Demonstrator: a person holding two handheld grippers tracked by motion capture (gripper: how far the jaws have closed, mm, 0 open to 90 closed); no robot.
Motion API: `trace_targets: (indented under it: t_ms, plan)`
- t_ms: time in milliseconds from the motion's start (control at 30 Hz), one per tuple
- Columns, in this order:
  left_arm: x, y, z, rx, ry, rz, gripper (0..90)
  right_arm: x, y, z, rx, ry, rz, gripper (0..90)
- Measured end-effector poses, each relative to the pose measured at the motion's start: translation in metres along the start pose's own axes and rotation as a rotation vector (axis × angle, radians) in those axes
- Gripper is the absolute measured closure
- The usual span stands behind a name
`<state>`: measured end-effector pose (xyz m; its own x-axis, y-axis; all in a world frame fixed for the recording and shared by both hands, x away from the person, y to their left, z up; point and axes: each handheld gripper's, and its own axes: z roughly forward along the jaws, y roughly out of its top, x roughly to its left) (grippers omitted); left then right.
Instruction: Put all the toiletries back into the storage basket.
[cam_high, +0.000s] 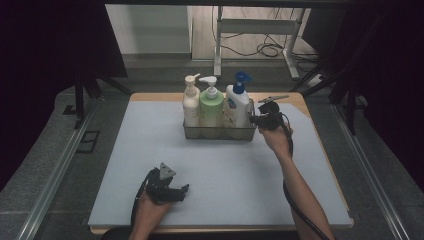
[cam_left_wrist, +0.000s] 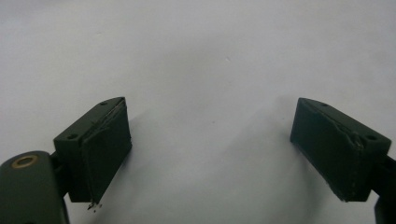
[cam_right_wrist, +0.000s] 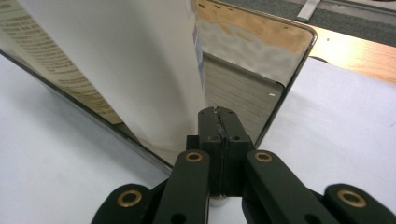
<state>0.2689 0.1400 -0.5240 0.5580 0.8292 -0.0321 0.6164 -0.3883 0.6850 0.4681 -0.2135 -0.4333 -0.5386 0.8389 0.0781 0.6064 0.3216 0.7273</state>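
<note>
**Ana:** Pale grey matting is covering a wooden table (cam_high: 320, 150), and dark curtains are hanging at both sides. What is sitting on it?

**Ben:** One metal caddy (cam_high: 220, 132) is standing toward the far edge, holding three pump bottles in a row: a cream bottle (cam_high: 190, 104), a green bottle (cam_high: 211, 106) and a white bottle with a blue pump (cam_high: 237, 102).

**Ana:** Where are the hands?

**Ben:** The right gripper (cam_right_wrist: 218, 122) is pressing in at the caddy's right end, jaws closed flat together just beside the thin end wall (cam_right_wrist: 285, 88); I am seeing nothing pinched between them. The left gripper (cam_left_wrist: 210, 149) is resting near the front edge, well apart, jaws spread wide over bare mat.

**Ana:** How will the caddy handle?

**Ben:** I am judging it stiff, smooth and slippery, and fairly heavy if those bottles are full. The tall bottles may be tipping if it tilts. The thin rim at each end is looking like the best hold, ideally both ends together.
</note>
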Motion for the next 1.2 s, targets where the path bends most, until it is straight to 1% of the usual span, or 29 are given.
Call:
trace_targets:
  t_ms: [200,267,400,867,933,1000,1067,1100,1200]
  plan:
    - [0.0,0.0,0.0,0.0,0.0,0.0,11.9,0.003,0.002,0.014,0.029,-0.009,-0.001,90.0]
    - [0.0,0.0,0.0,0.0,0.0,0.0,11.9,0.003,0.001,0.019,0.035,-0.013,0.0,90.0]
    - [0.0,0.0,0.0,0.001,0.0,0.001,11.9,0.0,-0.001,0.024,0.045,-0.004,0.011,90.0]
    - [0.0,0.0,0.0,0.001,0.0,0.001,11.9,0.0,-0.003,0.03,0.062,0.021,0.035,90.0]
    - [0.0,0.0,0.0,0.001,0.0,0.001,11.9,0.0,-0.003,0.031,0.057,0.028,0.029,89.9]
    - [0.0,0.0,0.0,0.0,0.0,0.001,11.9,0.001,-0.003,0.032,0.064,0.035,0.035,89.8]
    - [0.0,0.0,0.0,0.001,0.0,0.001,11.9,0.003,-0.003,0.033,0.065,0.039,0.03,89.8]
    - [0.0,0.0,0.0,0.0,0.0,0.001,11.9,0.004,-0.003,0.034,0.066,0.038,0.018,89.8]
    - [0.0,0.0,0.0,0.001,0.0,0.0,11.9,0.005,-0.003,0.035,0.068,0.048,0.017,89.6]
